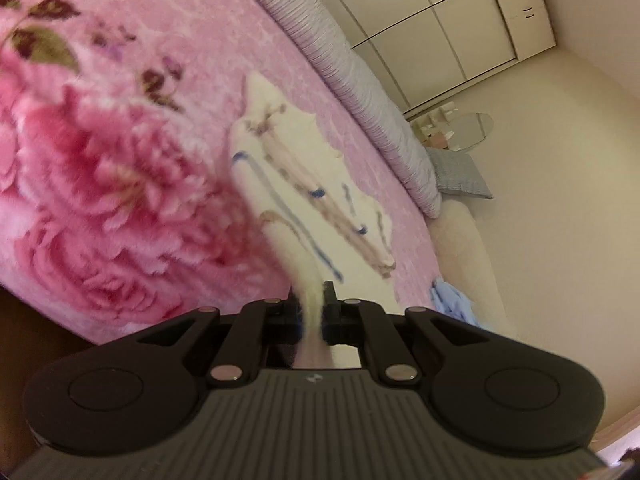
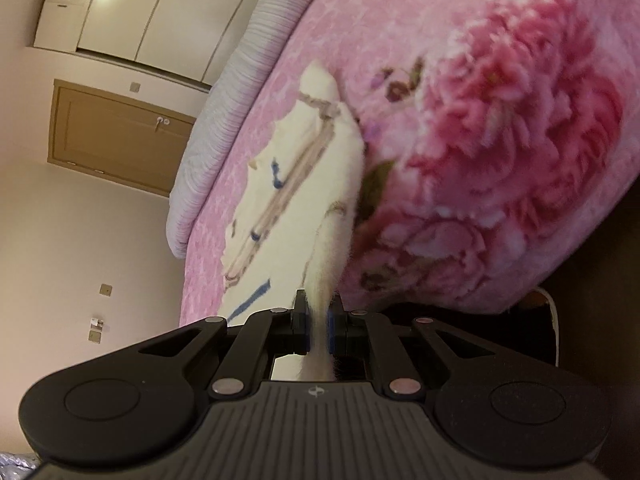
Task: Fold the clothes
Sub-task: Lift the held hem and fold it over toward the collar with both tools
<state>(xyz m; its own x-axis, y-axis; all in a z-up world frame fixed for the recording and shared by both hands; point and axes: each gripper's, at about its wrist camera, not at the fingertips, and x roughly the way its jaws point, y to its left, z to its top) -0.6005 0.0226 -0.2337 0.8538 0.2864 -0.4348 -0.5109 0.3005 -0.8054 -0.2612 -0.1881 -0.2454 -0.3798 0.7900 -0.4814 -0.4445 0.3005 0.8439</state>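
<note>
Cream garment (image 1: 304,184) with blue and beige markings, the only one being handled, lies mid-frame on the pink floral blanket (image 1: 120,168), one edge clenched in the left tool (image 1: 314,304) and another in the right tool (image 2: 319,320), one striped bolster (image 1: 360,92) beyond.

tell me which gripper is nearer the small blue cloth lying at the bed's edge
Left. The left gripper, shut on the white garment, has the blue cloth just off to its side. The right gripper, also shut on the garment, shows no blue cloth in its view.
</note>
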